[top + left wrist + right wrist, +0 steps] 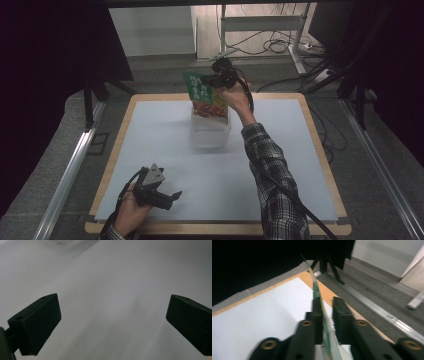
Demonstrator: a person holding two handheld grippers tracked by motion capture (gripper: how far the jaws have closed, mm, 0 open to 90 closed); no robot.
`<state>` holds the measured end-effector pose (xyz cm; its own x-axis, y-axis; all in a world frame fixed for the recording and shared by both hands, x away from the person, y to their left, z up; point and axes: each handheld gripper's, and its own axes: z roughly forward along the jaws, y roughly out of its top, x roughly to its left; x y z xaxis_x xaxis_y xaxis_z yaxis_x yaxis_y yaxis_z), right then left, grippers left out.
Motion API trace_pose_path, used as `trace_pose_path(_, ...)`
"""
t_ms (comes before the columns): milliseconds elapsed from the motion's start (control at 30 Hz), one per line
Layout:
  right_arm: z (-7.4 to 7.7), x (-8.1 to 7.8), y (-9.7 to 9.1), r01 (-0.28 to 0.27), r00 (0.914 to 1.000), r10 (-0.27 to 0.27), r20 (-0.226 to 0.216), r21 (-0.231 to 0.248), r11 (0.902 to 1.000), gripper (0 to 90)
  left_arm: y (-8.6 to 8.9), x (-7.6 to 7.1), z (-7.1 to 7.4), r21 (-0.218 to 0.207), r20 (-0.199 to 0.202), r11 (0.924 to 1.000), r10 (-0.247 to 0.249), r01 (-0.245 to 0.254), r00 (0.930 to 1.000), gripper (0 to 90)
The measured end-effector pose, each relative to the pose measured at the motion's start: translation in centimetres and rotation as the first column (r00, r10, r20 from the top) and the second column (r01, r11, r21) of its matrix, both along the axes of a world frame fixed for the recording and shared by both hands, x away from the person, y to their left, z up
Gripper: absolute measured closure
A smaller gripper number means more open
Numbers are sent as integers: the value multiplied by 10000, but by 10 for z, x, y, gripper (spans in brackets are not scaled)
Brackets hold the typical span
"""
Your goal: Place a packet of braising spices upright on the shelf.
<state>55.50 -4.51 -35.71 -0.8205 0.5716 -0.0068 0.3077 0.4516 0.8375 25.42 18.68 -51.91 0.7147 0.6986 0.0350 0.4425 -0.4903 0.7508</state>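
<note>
So the right gripper (212, 80) is clamped on the top edge of a green snack bag (205, 97), holding it up over a clear plastic tub (210, 131) at the far middle of the white table (150, 145). Looks like the lowering-in step; next it probably needs a straight drop so the thin, crinkly foil doesn't catch the rim. The left gripper (167, 197) sits near the front edge with jaws spread wide, empty

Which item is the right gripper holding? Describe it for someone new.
On the white table, look to the far middle, where the right gripper is raised. It pinches a flat green snack bag above a clear box: the one colourful printed thing there.
</note>
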Motion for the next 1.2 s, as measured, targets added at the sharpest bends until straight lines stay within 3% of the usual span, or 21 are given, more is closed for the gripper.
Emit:
trace_pose_path(333, 0, -2, -12, 221, 9997, -222, 68, 189, 9996, 523, 0, 0, -1, 34, -17, 10000, 38, -38, 10000, 0)
trace_pose_path(367, 0, -3, -11, 211, 9998, -211, 48, 95, 9997, 466, 0, 0, -1, 39, -17, 10000, 38, -38, 10000, 0)
trace_pose_path(500, 0, -6, -11, 272, 9996, -272, 118, -35, 9996, 385, -1, 0, -1, 89, -55, 9999, 51, -50, 10000, 0)
trace_pose_path(867, 0, -18, -13, 167, 9991, -153, 395, -340, 9993, 220, -2, 1, -2, 137, -134, 9999, 42, -40, 9999, 0)
trace_pose_path(1033, 0, -22, -16, -100, 9996, 103, 273, -117, 9999, 116, -1, 1, -2, 89, -195, 9999, 65, -63, 9998, 0)
trace_pose_path(1200, 2, -26, -18, -191, 9990, 186, 398, 117, 9997, 74, -2, 1, -3, 131, -363, 9999, 99, -94, 9993, 0)
